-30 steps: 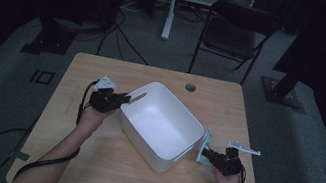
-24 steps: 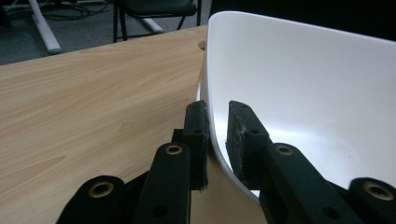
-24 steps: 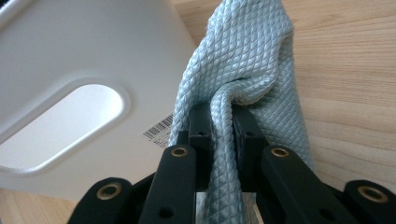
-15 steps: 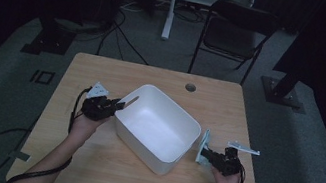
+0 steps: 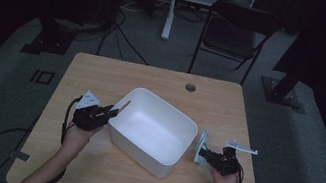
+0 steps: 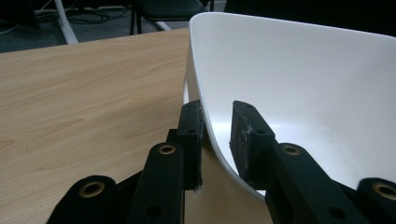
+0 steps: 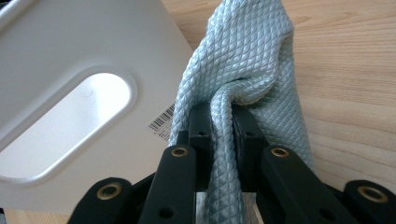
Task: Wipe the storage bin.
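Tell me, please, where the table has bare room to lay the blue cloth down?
The far strip of the table, behind the white tub, is bare apart from the round hole. The near edge between both forearms is free too. It is crowded beside the tub: left hand-held gripper at its rim, cloth at its right.

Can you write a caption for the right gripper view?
Right hand-held gripper pinching a pale blue cloth beside the white tub.

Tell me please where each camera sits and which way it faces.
High view: above the person's side, looking forward and down at the table; both forearms show.
Left gripper view: on the left tongs, facing the white bin, jaws astride its rim.
Right gripper view: on the right tongs, shut on a blue cloth.
All three share the bin.
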`<action>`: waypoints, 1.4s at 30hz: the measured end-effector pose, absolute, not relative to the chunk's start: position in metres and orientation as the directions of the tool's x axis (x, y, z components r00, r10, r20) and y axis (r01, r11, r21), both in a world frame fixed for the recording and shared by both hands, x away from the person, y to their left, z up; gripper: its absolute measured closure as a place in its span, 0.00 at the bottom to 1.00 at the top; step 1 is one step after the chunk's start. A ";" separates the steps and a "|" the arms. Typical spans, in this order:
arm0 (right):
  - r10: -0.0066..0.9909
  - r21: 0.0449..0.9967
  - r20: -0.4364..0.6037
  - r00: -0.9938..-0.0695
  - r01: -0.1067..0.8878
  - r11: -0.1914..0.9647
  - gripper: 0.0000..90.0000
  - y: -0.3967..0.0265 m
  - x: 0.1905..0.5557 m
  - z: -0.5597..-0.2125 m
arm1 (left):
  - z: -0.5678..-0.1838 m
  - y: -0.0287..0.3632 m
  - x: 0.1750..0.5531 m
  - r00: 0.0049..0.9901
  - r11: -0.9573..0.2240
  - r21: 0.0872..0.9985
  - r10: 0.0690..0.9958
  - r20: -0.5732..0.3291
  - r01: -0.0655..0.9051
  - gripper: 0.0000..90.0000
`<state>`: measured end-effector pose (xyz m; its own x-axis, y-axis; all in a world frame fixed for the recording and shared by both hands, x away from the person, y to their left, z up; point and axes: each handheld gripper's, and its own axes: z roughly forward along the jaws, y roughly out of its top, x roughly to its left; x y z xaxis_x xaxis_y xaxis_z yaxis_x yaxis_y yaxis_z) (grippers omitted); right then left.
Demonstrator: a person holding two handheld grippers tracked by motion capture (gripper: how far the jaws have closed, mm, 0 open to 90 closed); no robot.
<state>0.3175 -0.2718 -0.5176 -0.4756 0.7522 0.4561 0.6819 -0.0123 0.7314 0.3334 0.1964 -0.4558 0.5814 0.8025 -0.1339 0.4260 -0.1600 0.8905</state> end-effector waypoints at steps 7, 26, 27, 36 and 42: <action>0.750 0.732 0.455 -0.481 0.681 -0.008 0.90 -0.269 0.317 -0.518 | -0.459 0.194 0.336 0.596 -0.154 0.889 0.788 -0.153 0.432 0.67; 0.749 0.735 0.454 -0.482 0.678 -0.009 0.90 -0.271 0.316 -0.517 | -0.458 0.189 0.343 0.554 -0.165 0.893 0.825 -0.107 0.418 0.89; 0.749 0.735 0.454 -0.482 0.678 -0.009 0.90 -0.271 0.316 -0.516 | -0.457 0.187 0.345 0.545 -0.170 0.891 0.833 -0.099 0.421 0.90; 0.742 0.742 0.458 -0.489 0.671 -0.015 0.90 -0.271 0.314 -0.513 | -0.458 0.184 0.355 0.527 -0.173 0.892 0.846 -0.083 0.418 0.96; 0.735 0.754 0.458 -0.501 0.657 -0.021 0.90 -0.273 0.311 -0.507 | -0.459 0.186 0.360 0.534 -0.168 0.896 0.841 -0.087 0.410 0.97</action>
<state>0.3107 -0.2726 -0.5074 -0.5011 0.7345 0.4576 0.6570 -0.0212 0.7536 0.3604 0.1860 -0.4587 0.5340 0.8410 -0.0869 0.4102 -0.1679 0.8964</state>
